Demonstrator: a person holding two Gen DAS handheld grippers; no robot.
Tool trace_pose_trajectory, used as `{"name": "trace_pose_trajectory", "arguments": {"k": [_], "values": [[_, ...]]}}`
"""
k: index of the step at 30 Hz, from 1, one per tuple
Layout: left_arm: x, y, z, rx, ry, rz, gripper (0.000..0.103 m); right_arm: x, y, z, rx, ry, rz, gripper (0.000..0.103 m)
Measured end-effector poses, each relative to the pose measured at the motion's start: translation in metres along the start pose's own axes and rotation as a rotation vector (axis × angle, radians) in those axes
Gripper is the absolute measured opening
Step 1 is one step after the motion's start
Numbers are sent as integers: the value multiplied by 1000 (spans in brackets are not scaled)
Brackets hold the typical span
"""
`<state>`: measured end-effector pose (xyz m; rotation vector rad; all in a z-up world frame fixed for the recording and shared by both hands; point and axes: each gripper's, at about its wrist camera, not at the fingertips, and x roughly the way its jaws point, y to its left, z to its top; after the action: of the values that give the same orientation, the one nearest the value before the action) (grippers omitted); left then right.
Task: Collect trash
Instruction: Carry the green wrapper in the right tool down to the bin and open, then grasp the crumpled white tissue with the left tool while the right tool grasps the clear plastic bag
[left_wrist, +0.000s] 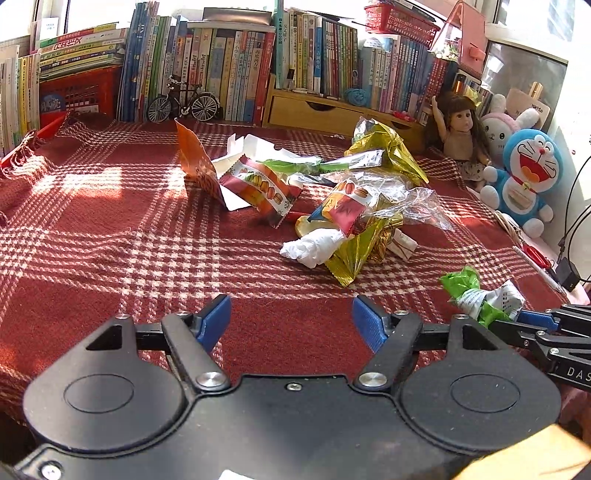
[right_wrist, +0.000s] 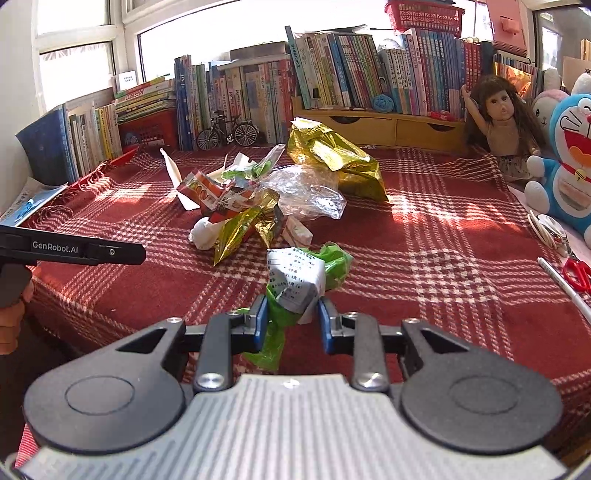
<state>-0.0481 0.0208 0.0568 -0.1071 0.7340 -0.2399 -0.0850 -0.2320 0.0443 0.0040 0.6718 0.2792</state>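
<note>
The right gripper (right_wrist: 290, 319) is clamped on a crumpled green-and-white wrapper (right_wrist: 295, 282), lifted just above the red plaid cloth (right_wrist: 443, 240). The left gripper (left_wrist: 291, 321) has its jaws apart with nothing between them, low over the cloth. Beyond both lies a trash pile (left_wrist: 347, 206): gold foil, clear plastic, snack packets. Books (left_wrist: 229, 70) line the back.

A red-and-white plaid cloth (right_wrist: 443, 236) covers the desk. At its centre lies a heap of wrappers (right_wrist: 258, 199): gold foil (right_wrist: 332, 158) at 1 o'clock, clear plastic, a white wad (right_wrist: 203, 232) at 8. Books (right_wrist: 236, 99) line the 12 o'clock edge; a doll (right_wrist: 498, 122), plush toys, scissors (right_wrist: 578, 273) and a pen sit at 3.
</note>
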Motion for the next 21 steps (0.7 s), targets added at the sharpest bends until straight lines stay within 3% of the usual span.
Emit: {"name": "trace_pose_trajectory", "arguments": {"k": [5, 12, 16, 21], "values": [[-22, -1, -21, 24, 21, -15, 75, -6, 30, -31, -84, 146, 128, 34], [-28, -4, -42, 94, 77, 28, 76, 36, 73, -81, -184, 397, 231, 37], [-26, -1, -40, 88, 81, 31, 76, 42, 81, -85, -183, 395, 234, 62], [-22, 2, -17, 60, 44, 17, 77, 29, 65, -54, -150, 303, 225, 65]]}}
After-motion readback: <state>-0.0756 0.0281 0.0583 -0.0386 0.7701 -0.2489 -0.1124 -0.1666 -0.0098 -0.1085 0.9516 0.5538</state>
